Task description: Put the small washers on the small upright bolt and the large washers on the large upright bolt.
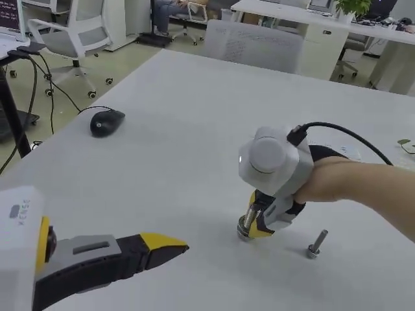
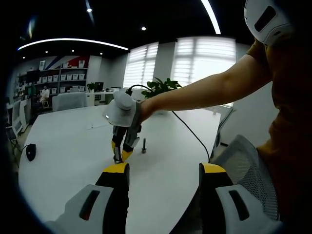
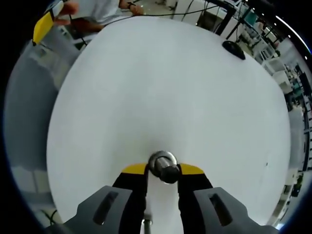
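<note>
Nearest in the head view, the left gripper point(image 1: 172, 246) lies at the near left, pointing right across the white table point(image 1: 194, 129). Farther right, a hand point(image 1: 327, 181) holds the right gripper point(image 1: 258, 228) tips-down at the large bolt point(image 1: 247, 218), which stands with its long axis near vertical, leaning slightly. The small bolt point(image 1: 316, 244) stands upright just right of it, apart. A mouse point(image 1: 106, 121) lies far left.

From the left gripper view, that gripper's jaws stand wide apart, holding nothing.

Seen from the right gripper view, the large bolt points end-on at the camera, ringed by a washer point(image 3: 161, 154). The jaws sit close on either side; I cannot tell whether they clamp.
</note>
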{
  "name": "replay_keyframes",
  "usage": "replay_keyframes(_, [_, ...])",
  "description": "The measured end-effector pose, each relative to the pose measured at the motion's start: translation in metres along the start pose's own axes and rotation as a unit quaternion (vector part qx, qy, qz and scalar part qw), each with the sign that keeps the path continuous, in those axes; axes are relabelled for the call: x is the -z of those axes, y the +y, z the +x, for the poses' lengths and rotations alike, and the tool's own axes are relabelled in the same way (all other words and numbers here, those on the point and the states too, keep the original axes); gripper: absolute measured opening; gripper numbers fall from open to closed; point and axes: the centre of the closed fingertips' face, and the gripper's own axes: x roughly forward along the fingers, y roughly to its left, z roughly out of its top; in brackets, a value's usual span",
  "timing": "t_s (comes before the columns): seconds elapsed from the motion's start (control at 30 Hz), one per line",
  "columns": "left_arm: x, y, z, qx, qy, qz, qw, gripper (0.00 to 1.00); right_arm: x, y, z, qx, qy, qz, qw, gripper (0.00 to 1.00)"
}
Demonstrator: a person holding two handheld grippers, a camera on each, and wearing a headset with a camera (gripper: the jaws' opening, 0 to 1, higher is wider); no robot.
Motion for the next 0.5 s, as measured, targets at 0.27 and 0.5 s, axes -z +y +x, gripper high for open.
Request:
replay_keyframes(0.27, [0.000,0.002,0.001,-0.001,0.002,0.000,1.0000,0.57,0.001,0.001,-0.004,0.004,-0.029,0.022,0.9993,0.25])
replay_keyframes(0.5, [-0.002,0.001,0.003,0.003,-0.002,0.004,1.0000,0.57,0.007,0.012,-0.028,0.023,-0.058,0.044,0.9971,0.25])
